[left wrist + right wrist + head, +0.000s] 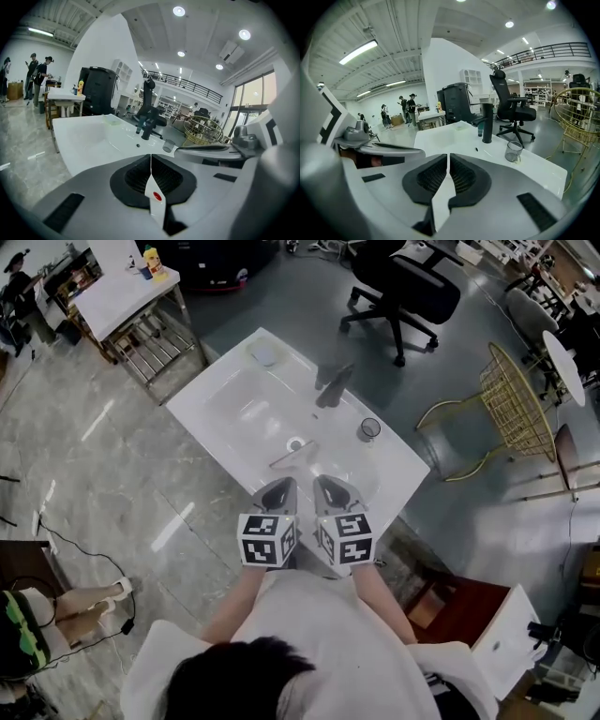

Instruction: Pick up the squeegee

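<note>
White washbasin (225, 404), black faucet (334, 386), gold wire chair (516, 413), grey left claw (279, 489) with black-and-white marker cube (267, 540).

No words, numbers or brand names can be read. The only print is the black-and-white square patterns on the left cube (268, 540) and the right cube (345, 540); the label on the yellow bottle (155, 261) is too small to make out

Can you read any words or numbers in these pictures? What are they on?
No words, numbers or brand names can be read anywhere.
Cubes on the left gripper and right gripper: black-and-white square patterns, not letters.
Yellow container on the far table: any label is too small to read.
</note>
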